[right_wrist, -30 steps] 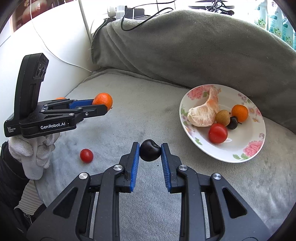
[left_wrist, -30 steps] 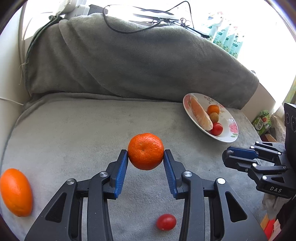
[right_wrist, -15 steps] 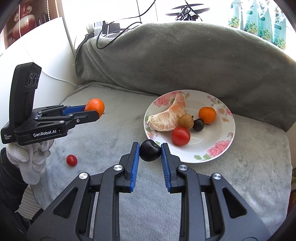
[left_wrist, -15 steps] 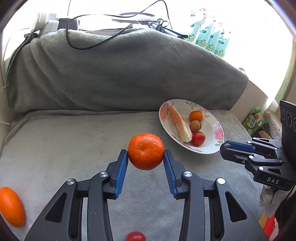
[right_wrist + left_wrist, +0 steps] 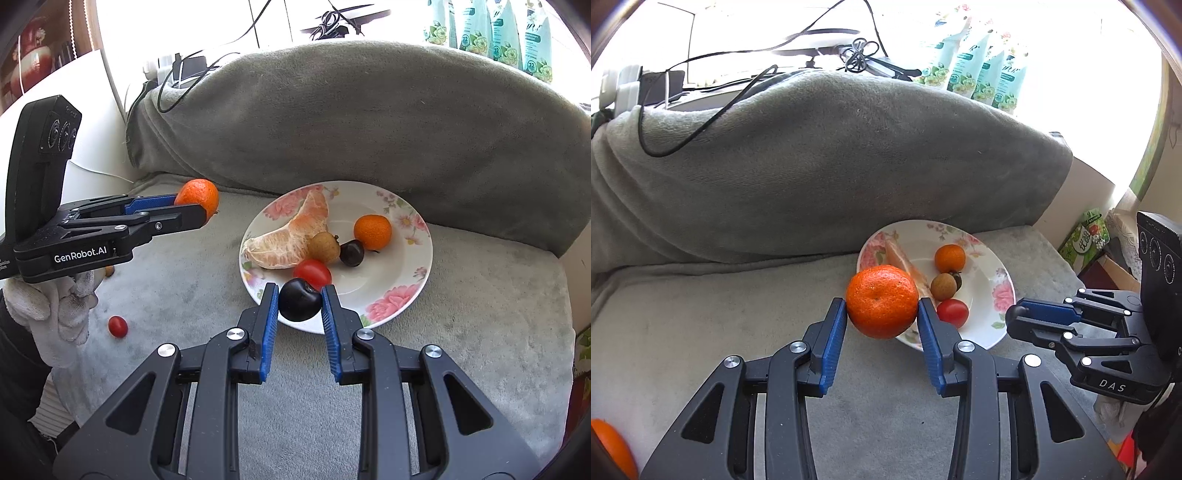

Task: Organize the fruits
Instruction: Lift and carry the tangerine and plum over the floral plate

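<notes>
Over the plate's (image 5: pixel 413 291) near rim, the right gripper (image 5: pixel 300 306) pinches a dark cherry (image 5: pixel 299 304); beside it, the left gripper (image 5: pixel 882 320) clamps a tangerine (image 5: pixel 882 301). Only the right view shows the stray tomato (image 5: pixel 118 326).

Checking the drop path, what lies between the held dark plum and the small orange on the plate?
Right wrist view: a red cherry tomato and a dark cherry lie between.

Both grippers (image 5: pixel 882 319) (image 5: pixel 299 301) clamped, level.
</notes>
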A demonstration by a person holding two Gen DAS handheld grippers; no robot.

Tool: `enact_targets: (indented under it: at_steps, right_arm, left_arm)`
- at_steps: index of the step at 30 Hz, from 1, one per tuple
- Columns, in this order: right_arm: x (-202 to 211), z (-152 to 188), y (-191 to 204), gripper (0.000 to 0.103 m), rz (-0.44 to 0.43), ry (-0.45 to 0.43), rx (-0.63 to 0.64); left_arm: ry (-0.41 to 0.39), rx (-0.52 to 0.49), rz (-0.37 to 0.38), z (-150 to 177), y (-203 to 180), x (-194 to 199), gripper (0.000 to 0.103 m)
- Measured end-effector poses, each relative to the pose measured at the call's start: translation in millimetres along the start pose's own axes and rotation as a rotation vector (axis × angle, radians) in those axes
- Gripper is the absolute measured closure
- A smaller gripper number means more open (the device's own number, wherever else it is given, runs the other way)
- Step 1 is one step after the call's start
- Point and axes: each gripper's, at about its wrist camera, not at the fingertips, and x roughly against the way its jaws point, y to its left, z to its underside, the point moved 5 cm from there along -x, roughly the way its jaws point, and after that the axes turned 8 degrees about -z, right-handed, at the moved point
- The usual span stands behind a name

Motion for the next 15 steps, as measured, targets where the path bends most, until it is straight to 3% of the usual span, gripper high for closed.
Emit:
enact_targets:
  at_steps: [15]
  right_arm:
    - [-6, -2, -29, 0.078, 0.016, -0.012, -0.043]
  left_arm:
    - [0.014, -0.049, 0.035, -27, -35, -31, 0.065]
